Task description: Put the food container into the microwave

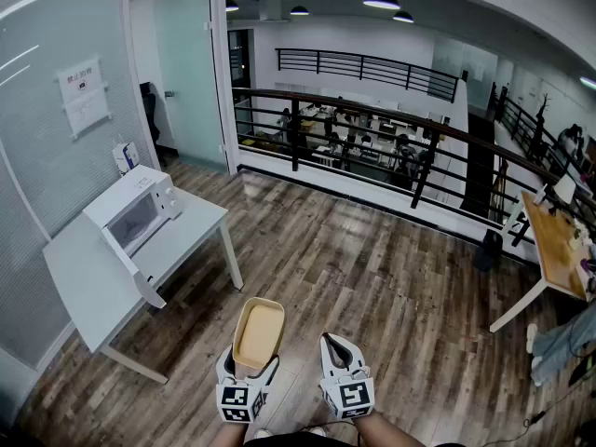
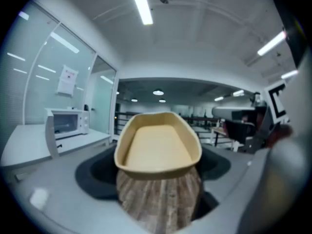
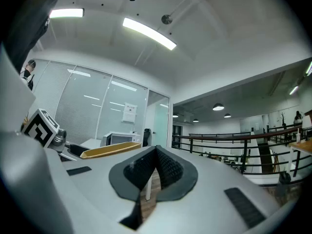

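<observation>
The tan, empty food container [image 1: 258, 333] is held over the wood floor, and my left gripper [image 1: 250, 369] is shut on its near end. In the left gripper view the container [image 2: 158, 147] fills the middle between the dark pads [image 2: 92, 175]. The white microwave [image 1: 130, 214] stands on a white table [image 1: 88, 282] to the left, well apart from both grippers, with its door swung open [image 2: 49, 138]. My right gripper [image 1: 341, 347] is beside the left one, shut with nothing in it; its pads [image 3: 165, 168] meet. The container [image 3: 108, 150] and the microwave [image 3: 119, 139] also show in the right gripper view.
A frosted glass wall [image 1: 56, 119] runs behind the white table. A dark railing [image 1: 372, 119] crosses ahead, over a lower floor. A wooden table [image 1: 557, 245] and a person's leg [image 1: 559, 343] are at the right. Wood floor [image 1: 372, 277] lies between me and the white table.
</observation>
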`<state>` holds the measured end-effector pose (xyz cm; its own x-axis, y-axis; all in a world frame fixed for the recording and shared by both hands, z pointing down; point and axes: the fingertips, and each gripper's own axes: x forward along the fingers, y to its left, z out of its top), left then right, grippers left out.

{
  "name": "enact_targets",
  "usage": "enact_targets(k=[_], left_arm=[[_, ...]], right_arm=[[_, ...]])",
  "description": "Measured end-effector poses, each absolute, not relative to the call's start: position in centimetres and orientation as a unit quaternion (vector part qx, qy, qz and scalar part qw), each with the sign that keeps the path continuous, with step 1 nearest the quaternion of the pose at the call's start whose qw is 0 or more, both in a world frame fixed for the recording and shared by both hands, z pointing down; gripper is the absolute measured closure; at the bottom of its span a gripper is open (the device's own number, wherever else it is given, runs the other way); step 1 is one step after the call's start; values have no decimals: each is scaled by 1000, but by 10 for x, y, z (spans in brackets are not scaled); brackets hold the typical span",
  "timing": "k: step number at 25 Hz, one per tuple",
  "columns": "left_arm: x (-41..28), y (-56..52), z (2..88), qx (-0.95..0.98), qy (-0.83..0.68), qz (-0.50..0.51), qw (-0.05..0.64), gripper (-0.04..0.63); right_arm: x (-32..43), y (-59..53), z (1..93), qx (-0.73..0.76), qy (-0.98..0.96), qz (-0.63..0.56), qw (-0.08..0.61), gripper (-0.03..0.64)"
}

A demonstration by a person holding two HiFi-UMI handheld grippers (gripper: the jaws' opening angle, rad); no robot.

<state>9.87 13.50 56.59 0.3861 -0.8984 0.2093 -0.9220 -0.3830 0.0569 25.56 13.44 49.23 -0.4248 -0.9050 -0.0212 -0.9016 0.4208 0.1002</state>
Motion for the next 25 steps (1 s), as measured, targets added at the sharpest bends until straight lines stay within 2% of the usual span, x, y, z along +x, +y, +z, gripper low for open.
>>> enact_targets(k=[11,17,25], left_arm=[[55,136,563,837,-539,66,74,123],[24,141,567,841,-531,65,75,123],[-10,143,580,842,-530,63,85,123]], right_arm=[[202,131,486,541,-839,-60,20,618],[169,137,482,544,-838,-52,-8,618],[147,140,487,555,-830,-52,5,618]])
